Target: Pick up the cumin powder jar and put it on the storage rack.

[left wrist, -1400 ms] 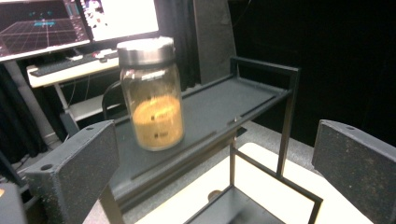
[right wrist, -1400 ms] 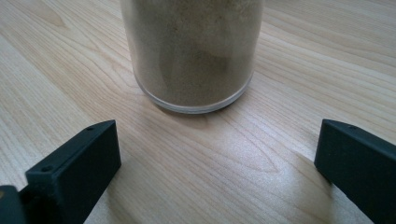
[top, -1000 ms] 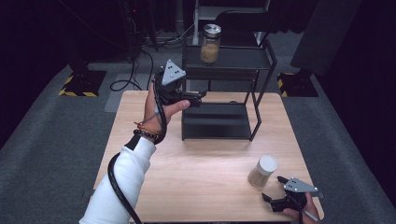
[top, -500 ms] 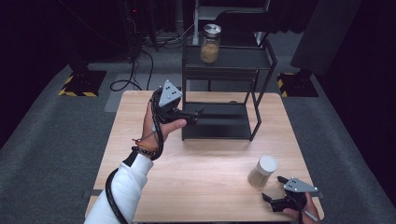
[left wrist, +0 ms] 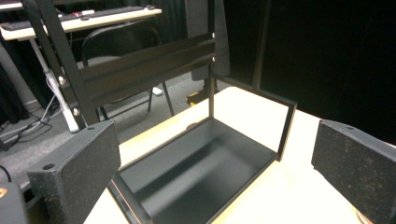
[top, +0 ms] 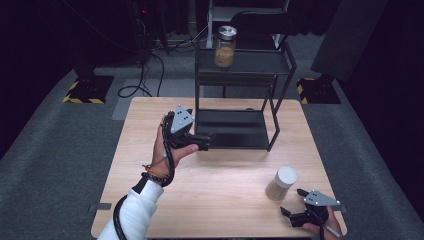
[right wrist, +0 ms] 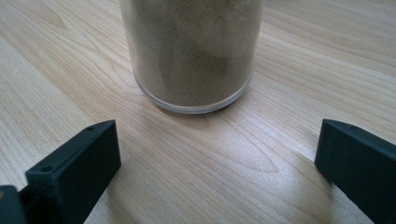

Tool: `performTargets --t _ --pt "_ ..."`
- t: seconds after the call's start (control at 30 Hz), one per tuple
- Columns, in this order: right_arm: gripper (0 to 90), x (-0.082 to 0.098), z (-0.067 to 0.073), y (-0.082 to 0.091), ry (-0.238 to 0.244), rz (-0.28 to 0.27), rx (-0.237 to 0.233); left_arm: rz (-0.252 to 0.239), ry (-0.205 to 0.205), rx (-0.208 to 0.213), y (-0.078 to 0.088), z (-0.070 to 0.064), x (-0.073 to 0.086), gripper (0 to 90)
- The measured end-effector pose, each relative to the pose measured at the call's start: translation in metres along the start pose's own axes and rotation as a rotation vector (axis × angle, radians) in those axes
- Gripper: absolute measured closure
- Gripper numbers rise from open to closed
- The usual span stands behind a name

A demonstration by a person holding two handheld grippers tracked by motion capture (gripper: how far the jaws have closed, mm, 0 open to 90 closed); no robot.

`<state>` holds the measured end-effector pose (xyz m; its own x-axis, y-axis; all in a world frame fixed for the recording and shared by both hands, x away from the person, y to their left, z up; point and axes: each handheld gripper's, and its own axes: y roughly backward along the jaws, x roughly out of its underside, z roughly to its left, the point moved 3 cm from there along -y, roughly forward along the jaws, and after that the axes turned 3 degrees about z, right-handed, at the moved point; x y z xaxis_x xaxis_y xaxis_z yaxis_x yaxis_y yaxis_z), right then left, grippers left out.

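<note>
A glass jar of tan powder with a white lid (top: 281, 183) stands on the wooden table (top: 220, 200) at the front right. My right gripper (top: 293, 202) lies just in front of it, open, its jaws on either side of the jar's base (right wrist: 194, 51) without touching. A second jar with a metal lid (top: 225, 47) stands on the top shelf of the black rack (top: 235, 70). My left gripper (top: 209, 140) is held at the rack's left side, open and empty, aimed into the bottom tray (left wrist: 201, 172).
The black rack's posts (top: 276, 120) and crossbar (left wrist: 149, 65) stand at the table's far middle. Dark floor, cables (top: 140, 80) and a chair (left wrist: 121, 42) lie beyond the table. Bare wood spreads between the two grippers.
My left gripper has drawn back from the rack's upper part, coming lower and nearer to the person. The right gripper and both jars have stayed put.
</note>
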<state>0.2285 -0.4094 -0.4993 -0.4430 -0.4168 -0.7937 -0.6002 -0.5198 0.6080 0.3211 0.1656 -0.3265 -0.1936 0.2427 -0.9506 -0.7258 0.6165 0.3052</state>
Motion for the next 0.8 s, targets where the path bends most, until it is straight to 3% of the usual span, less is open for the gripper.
performTargets --t 0.13,0.3,0.6,0.7,0.8 --pt "0.0 0.0 0.0 0.0 0.0 0.0 0.0 0.013 -0.007 -0.002 0.001 -0.003 0.012 1.3" --pt "0.0 0.0 0.0 0.0 0.002 -0.001 0.001 0.029 0.013 -0.002 0.002 -0.006 0.027 1.3" --pt "0.0 0.0 0.001 0.0 0.004 -0.002 0.002 0.054 0.013 -0.039 0.006 -0.014 0.054 1.0" --pt "0.0 0.0 0.0 0.0 0.003 -0.002 0.002 0.056 0.036 -0.042 0.007 -0.015 0.064 0.7" --pt "0.0 0.0 0.001 0.0 0.005 -0.003 0.003 0.074 0.025 -0.046 0.007 -0.015 0.07 0.6"
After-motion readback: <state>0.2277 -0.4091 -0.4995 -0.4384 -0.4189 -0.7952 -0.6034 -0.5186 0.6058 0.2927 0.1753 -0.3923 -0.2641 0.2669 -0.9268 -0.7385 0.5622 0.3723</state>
